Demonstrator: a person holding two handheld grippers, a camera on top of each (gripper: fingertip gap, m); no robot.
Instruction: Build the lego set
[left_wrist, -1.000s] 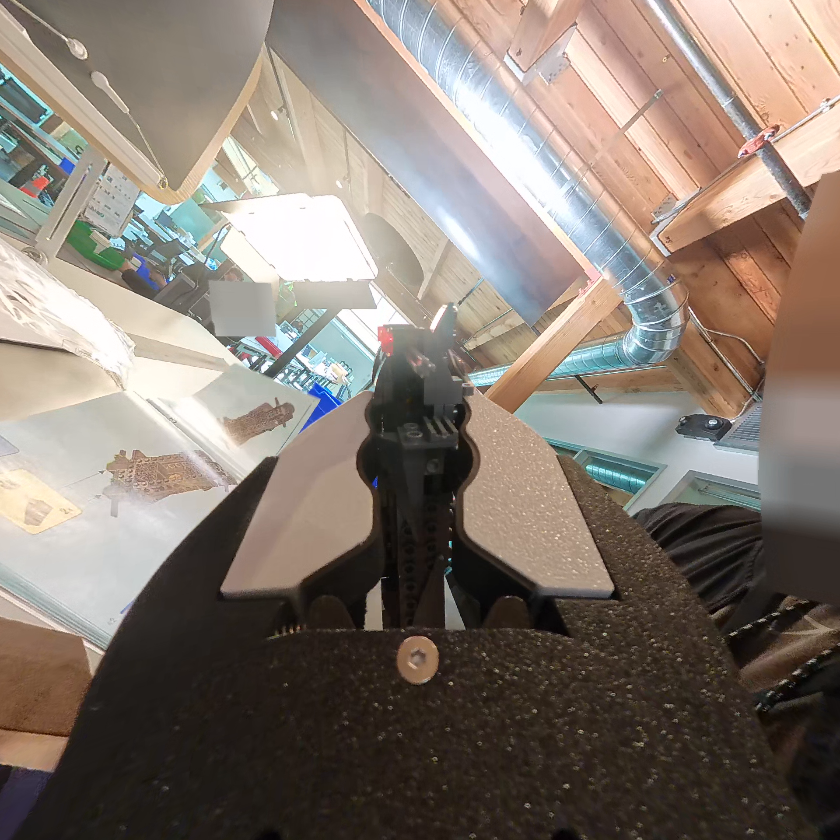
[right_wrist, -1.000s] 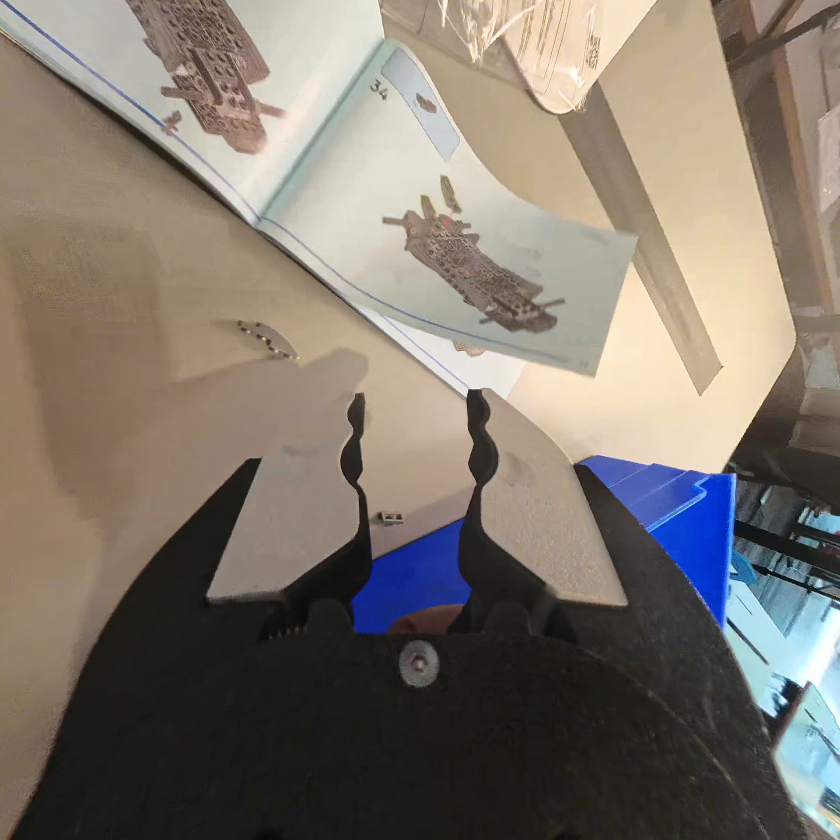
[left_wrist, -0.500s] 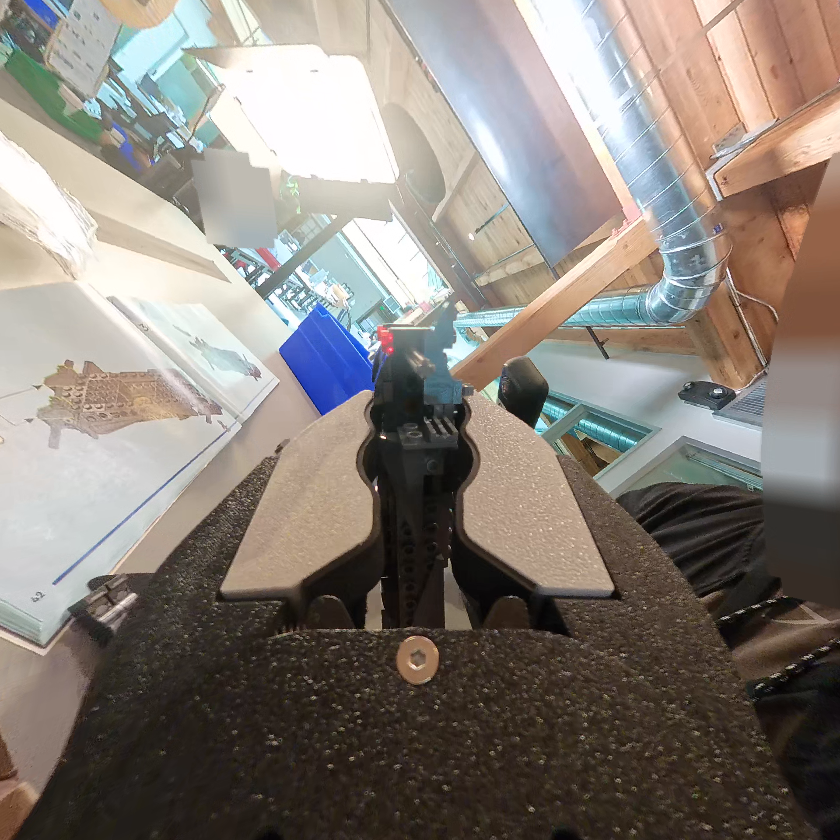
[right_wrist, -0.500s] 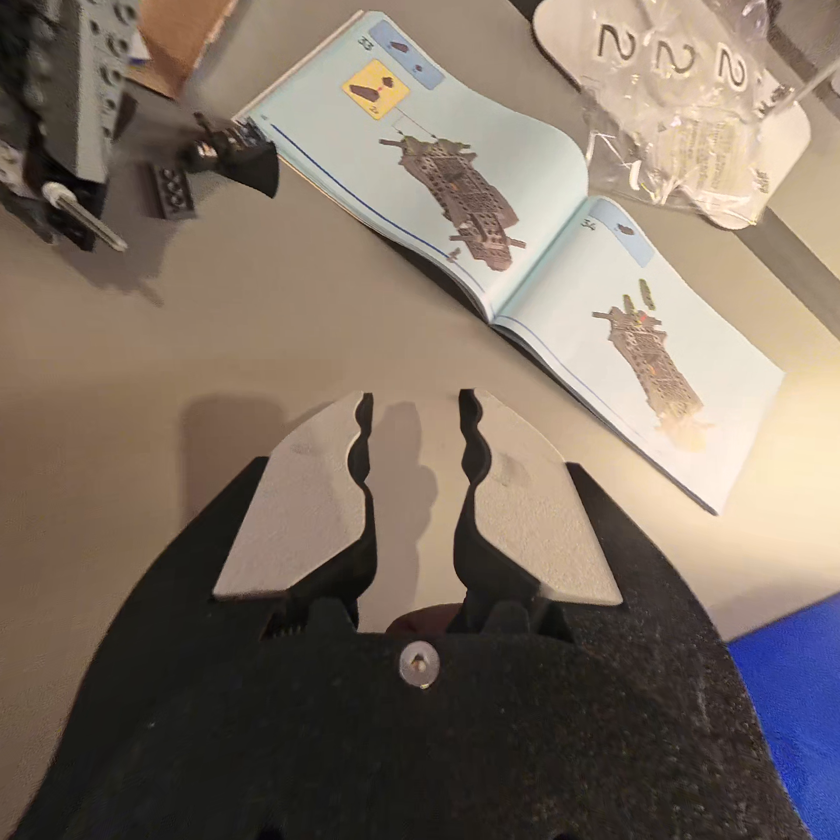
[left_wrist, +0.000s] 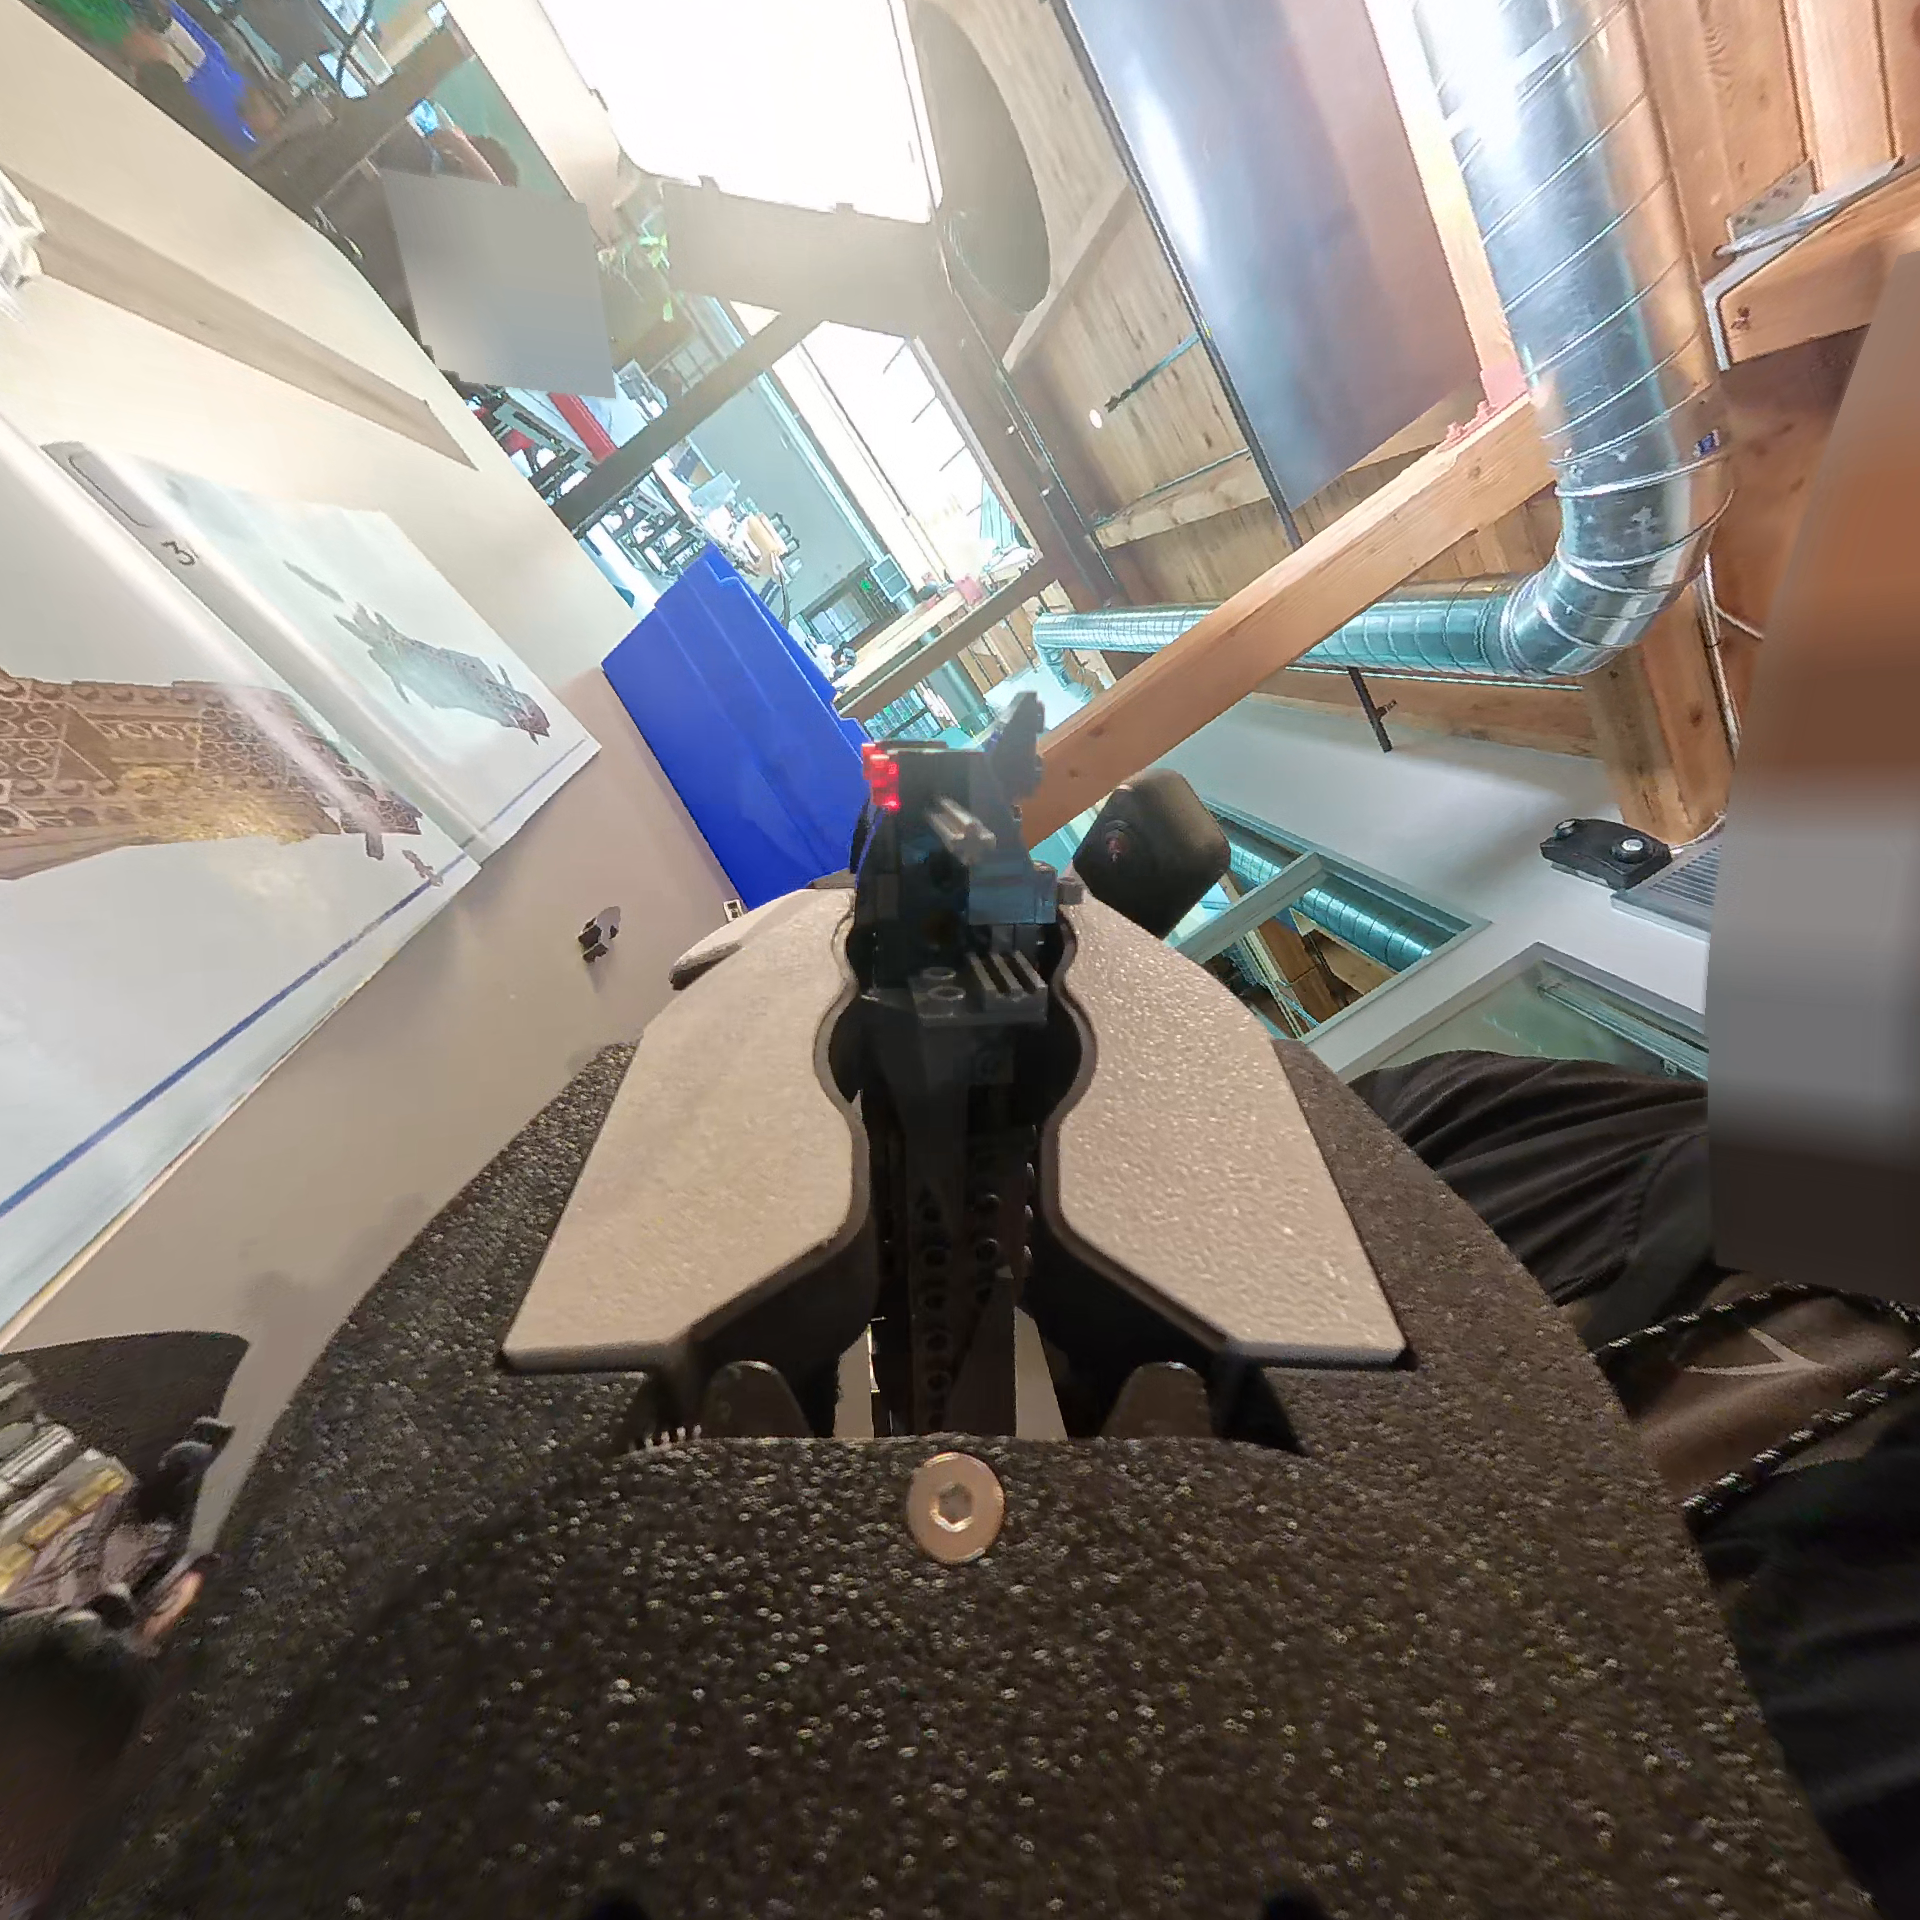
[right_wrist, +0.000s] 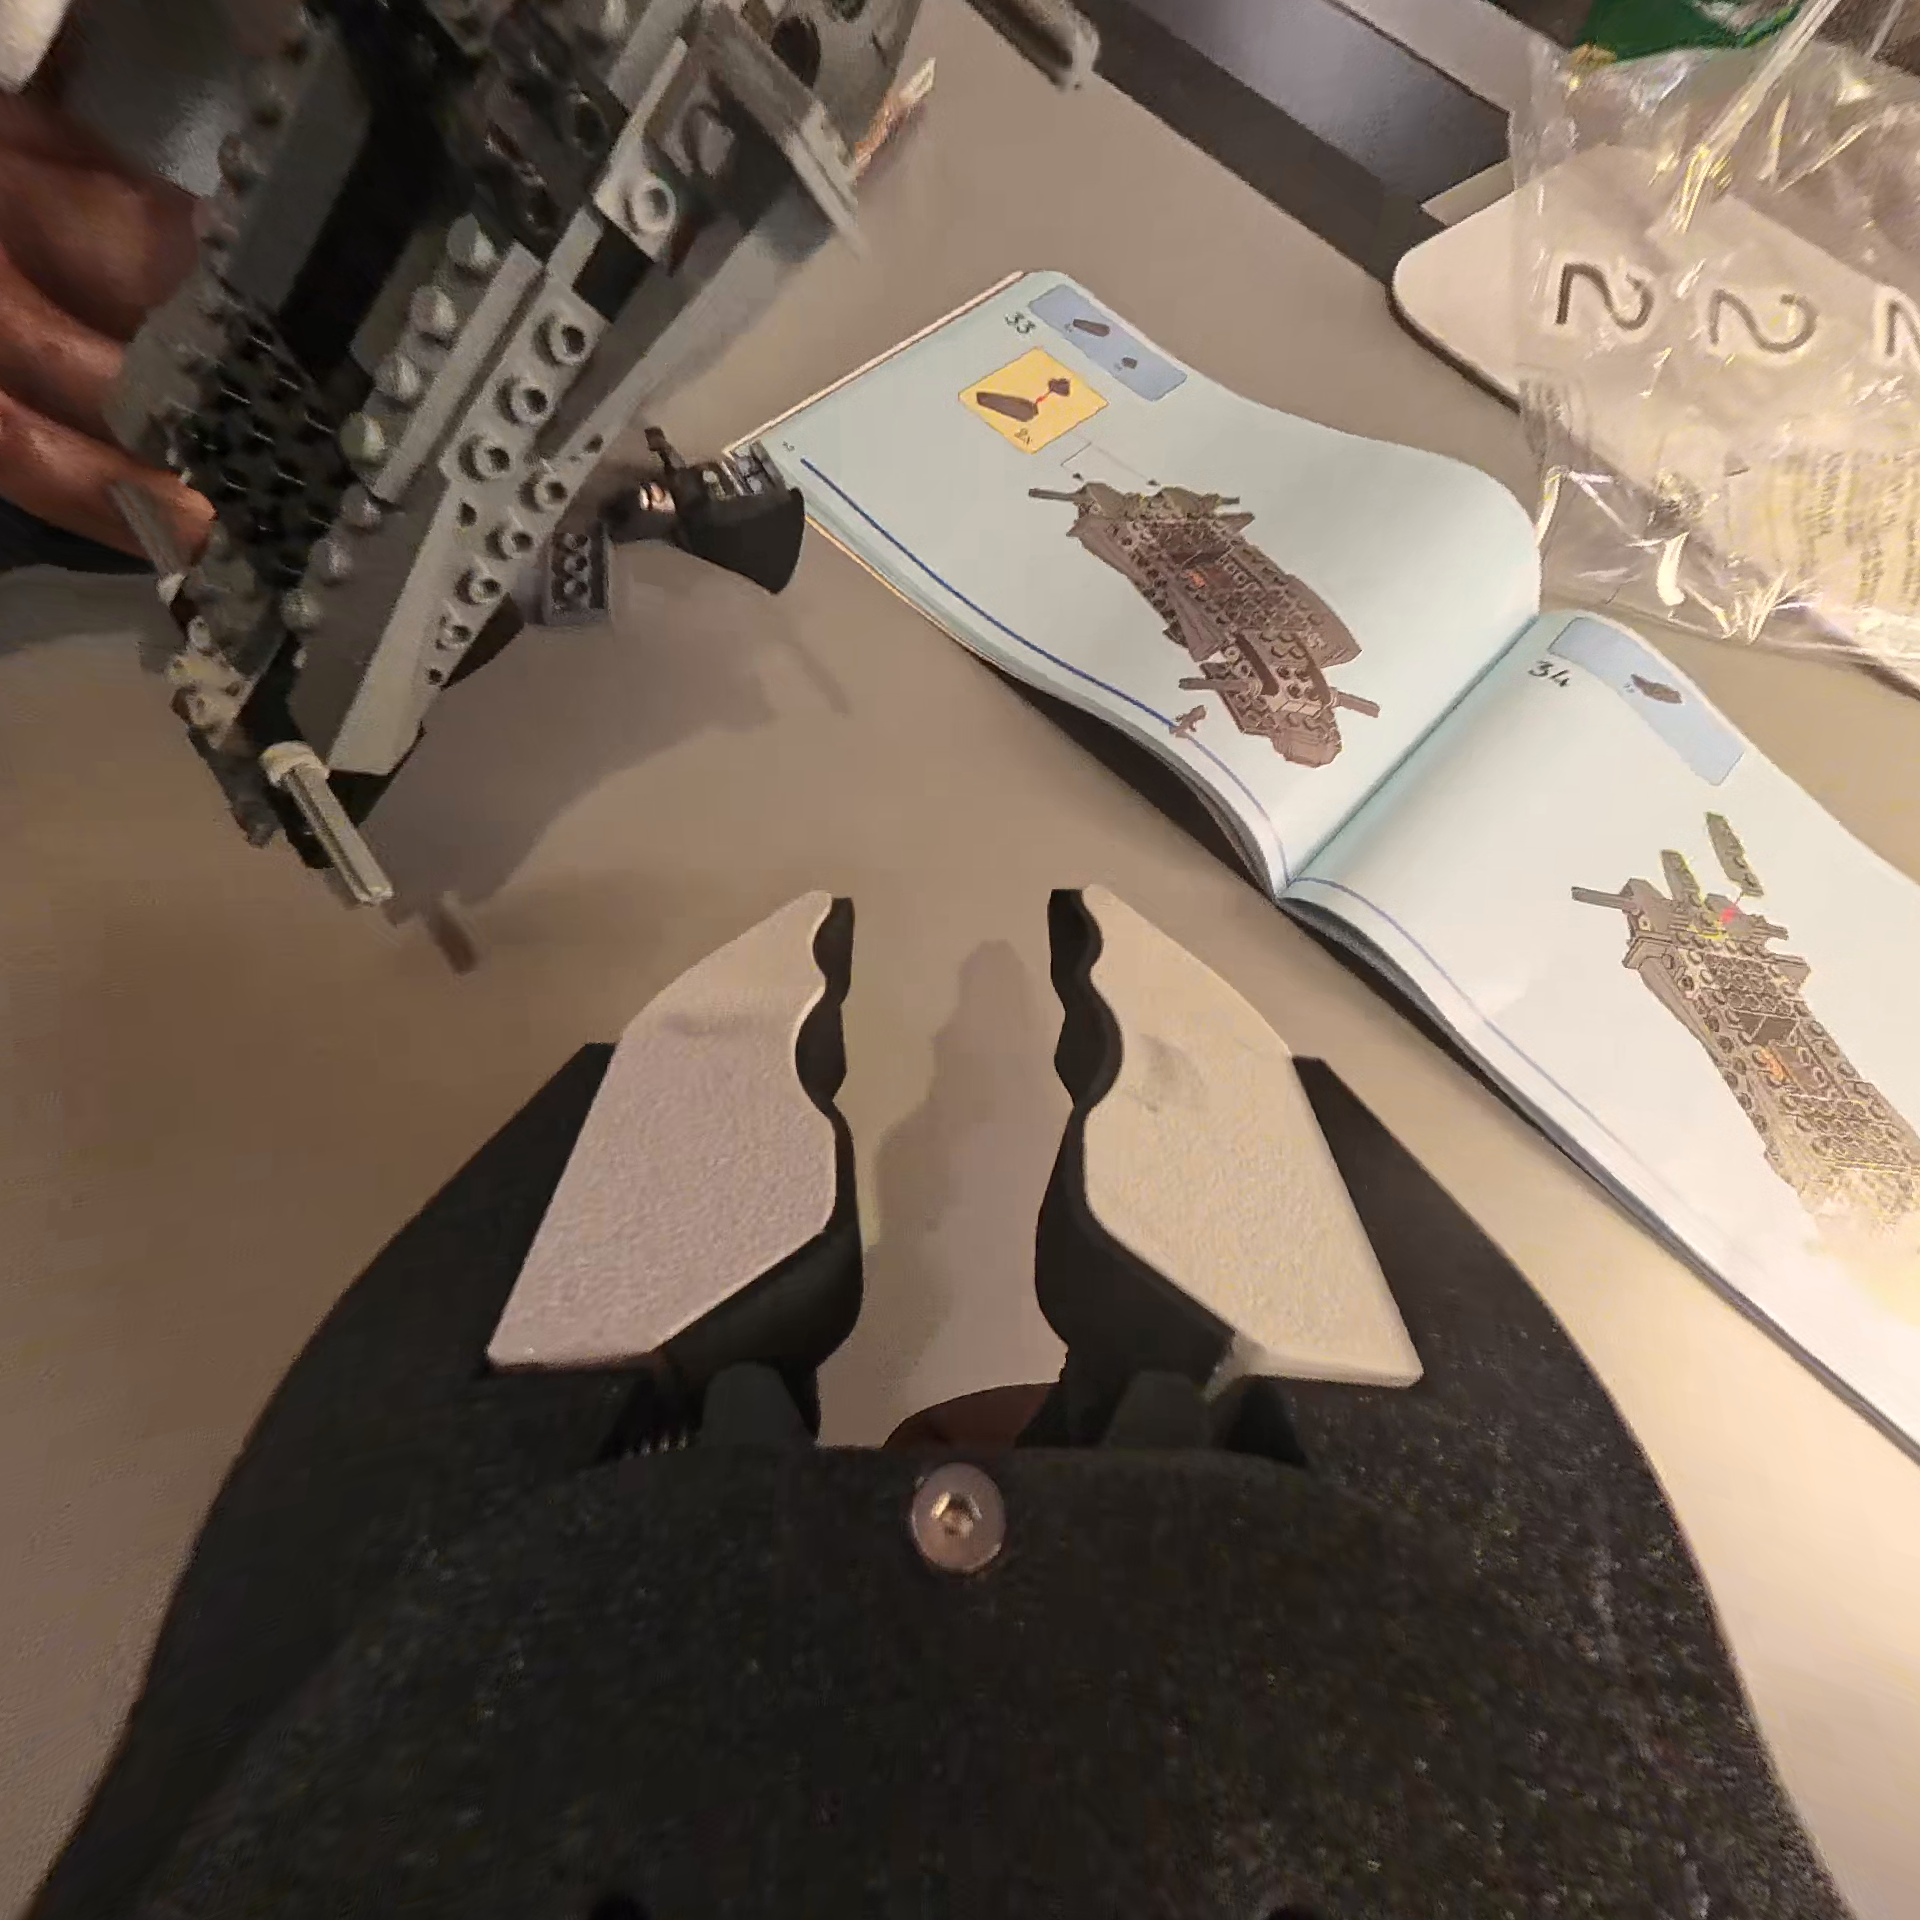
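Wooden beams and a silver pipe fill the left view, because that gripper tips up. Its pads press both sides of a dark brick model (left_wrist: 951, 914), lifted off the tan table (right_wrist: 727, 831). The right gripper (right_wrist: 948, 909) hangs over bare table, jaws apart, holding nothing. Only the right view shows the model's grey side (right_wrist: 488, 416), the open booklet (right_wrist: 1299, 623), a black piece (right_wrist: 727, 520) and plastic bags (right_wrist: 1714, 364). Only the left view shows a blue bin (left_wrist: 727, 727).

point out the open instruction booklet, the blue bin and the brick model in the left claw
open instruction booklet (right_wrist: 1382, 665): right wrist view, on the left page near the spine.
blue bin (left_wrist: 727, 727): left wrist view, on its side wall.
brick model (left_wrist: 956, 862): left wrist view, on its dark upper body.
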